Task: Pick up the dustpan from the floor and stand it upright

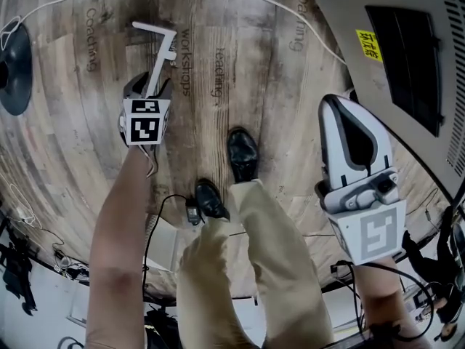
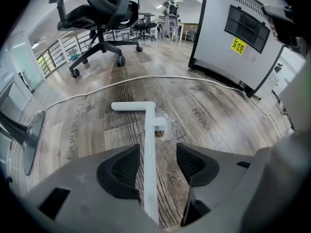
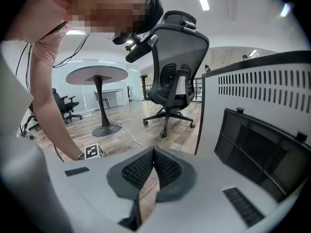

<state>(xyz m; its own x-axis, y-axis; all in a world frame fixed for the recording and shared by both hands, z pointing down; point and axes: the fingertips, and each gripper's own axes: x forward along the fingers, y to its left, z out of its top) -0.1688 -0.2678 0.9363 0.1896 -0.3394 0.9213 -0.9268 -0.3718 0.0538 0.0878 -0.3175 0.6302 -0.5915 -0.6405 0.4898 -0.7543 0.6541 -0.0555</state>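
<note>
Spread wide, left claw [image 2: 151, 163] is held astride the dustpan handle [image 2: 148, 130], which is laid on the floor [image 2: 209, 115] between the pads, ungripped. Well to its right, right claw [image 3: 153, 154] is seen pressed together, empty, beside a cabinet [image 3: 262, 130].

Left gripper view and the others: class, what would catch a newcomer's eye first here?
A long white dustpan handle lies on the wood-plank floor, running up between the open left tongs. The right tongs are shut and empty, beside a grey vented cabinet. A black office chair stands further back.
</note>
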